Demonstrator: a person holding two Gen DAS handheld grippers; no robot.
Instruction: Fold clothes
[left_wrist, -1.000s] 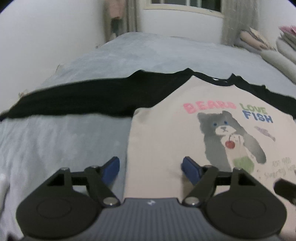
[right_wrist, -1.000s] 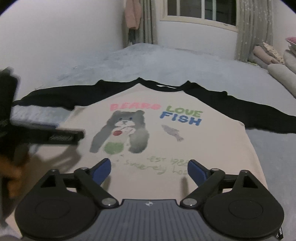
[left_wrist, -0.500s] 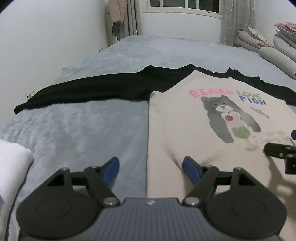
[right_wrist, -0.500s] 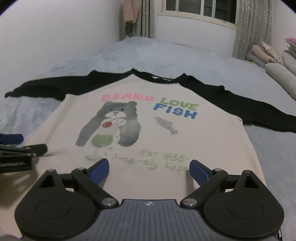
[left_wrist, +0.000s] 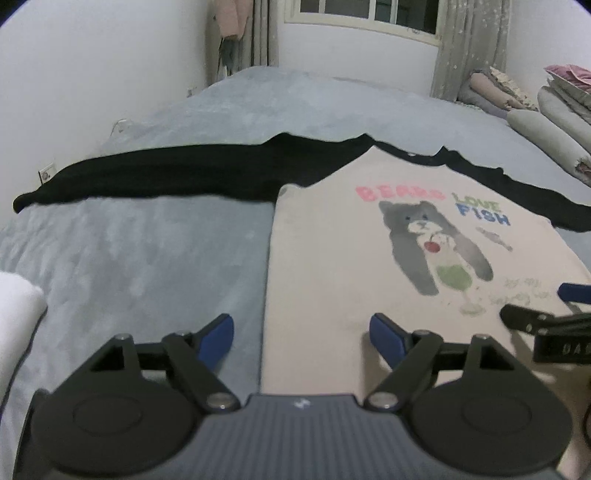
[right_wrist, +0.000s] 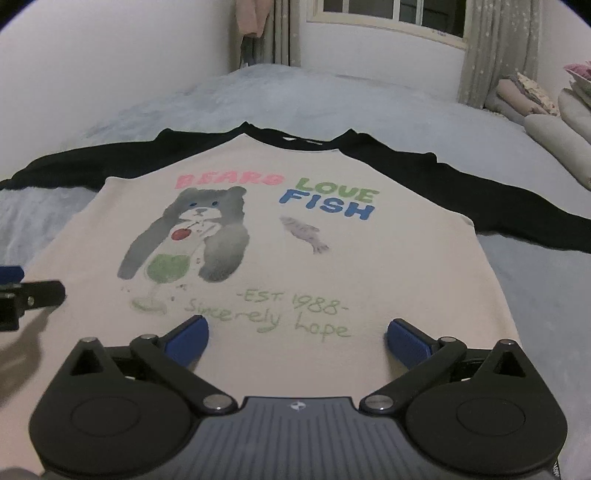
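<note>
Shirt (right_wrist: 332, 280) flat on bed (left_wrist: 147, 258), print up, filling centre frame. Left gripper (left_wrist: 301, 332) has shifted: shirt's left edge now runs between its jaws, white cloth (left_wrist: 14, 317) new at lower left. Both grippers, right (right_wrist: 297, 334) too, just widened; both open, nothing gripped

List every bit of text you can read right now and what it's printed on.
"BEARS": pink, on the shirt chest, last letter blurred.
"LOVE": green, on the shirt, right of it.
"FISH": blue, on the shirt, under LOVE.
"-EST. 1988-": green handwriting, below the bear print.
"Sincerely hope": green handwriting, lowest line.
Pale letters on the right gripper body in the left wrist view: too blurred to read.
</note>
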